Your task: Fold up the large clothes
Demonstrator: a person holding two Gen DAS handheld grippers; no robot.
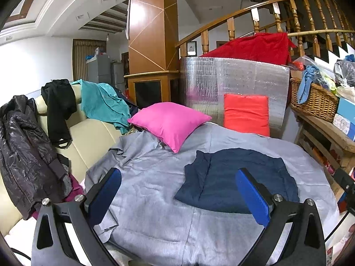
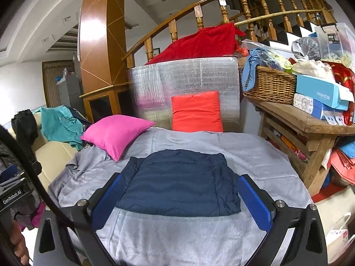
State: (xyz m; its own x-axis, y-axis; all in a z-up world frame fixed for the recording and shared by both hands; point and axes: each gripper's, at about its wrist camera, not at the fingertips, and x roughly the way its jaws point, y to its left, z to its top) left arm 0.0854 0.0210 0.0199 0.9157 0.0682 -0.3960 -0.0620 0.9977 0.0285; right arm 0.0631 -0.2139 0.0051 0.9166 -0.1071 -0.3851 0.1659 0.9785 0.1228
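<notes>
Both grippers spread wide, empty, above the folded navy garment.

The left gripper (image 1: 178,190) hangs left of the navy garment (image 1: 239,177); the right gripper (image 2: 179,194) frames it, centred on the grey bedspread (image 2: 255,155), well short of the pink cushion (image 2: 115,133) near its far-left corner.

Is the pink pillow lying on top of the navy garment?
No, the pink pillow rests apart from the navy garment.

Folded jacket (image 2: 179,181) on the bedspread (image 2: 168,237) just ahead of the right claw (image 2: 180,196), two cushions (image 2: 116,134) beyond it
</notes>
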